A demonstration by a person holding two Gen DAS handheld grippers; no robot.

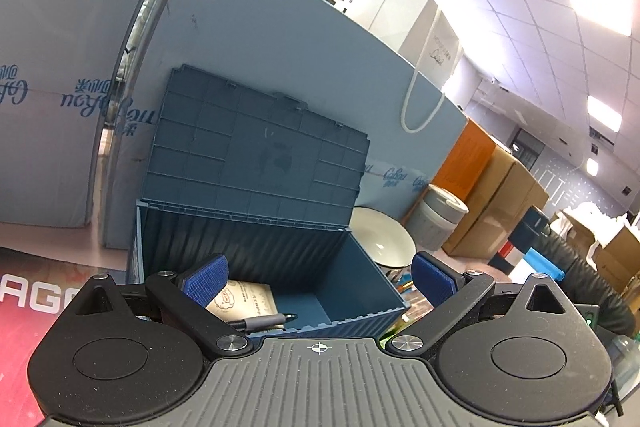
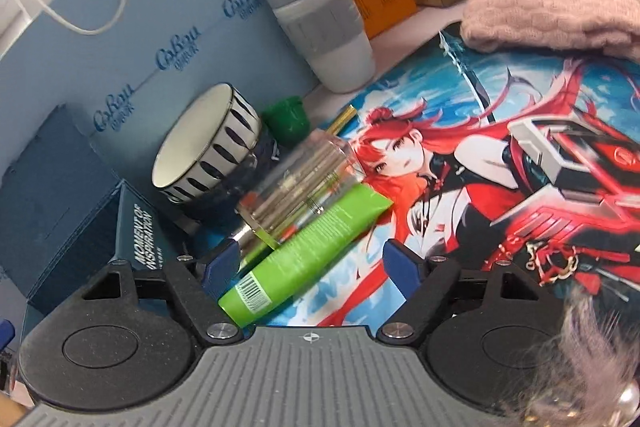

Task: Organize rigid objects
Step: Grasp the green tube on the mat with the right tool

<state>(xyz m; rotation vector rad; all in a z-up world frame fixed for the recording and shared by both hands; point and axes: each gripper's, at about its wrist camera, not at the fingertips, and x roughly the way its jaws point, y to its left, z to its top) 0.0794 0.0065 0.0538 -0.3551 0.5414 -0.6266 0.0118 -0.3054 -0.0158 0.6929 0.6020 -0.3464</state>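
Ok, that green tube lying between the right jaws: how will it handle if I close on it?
The green tube looks like soft plastic, so it will probably dent rather than resist. Its glossy skin may slip. Its flat crimped end should keep it from rolling far.

the left wrist camera sits just behind the left tongs (image 1: 320,277) and looks forward, tilted a little down, close over the open blue box (image 1: 256,247) straight ahead of them, with ceiling high in view. the right wrist camera sits just behind the right tongs (image 2: 312,267), angled more steeply at the counter, near the green tube (image 2: 304,255) between its fingers. both views share the striped bowl (image 2: 208,143), the grey cup (image 2: 320,23) and, probably, the box edge left of the right tongs.
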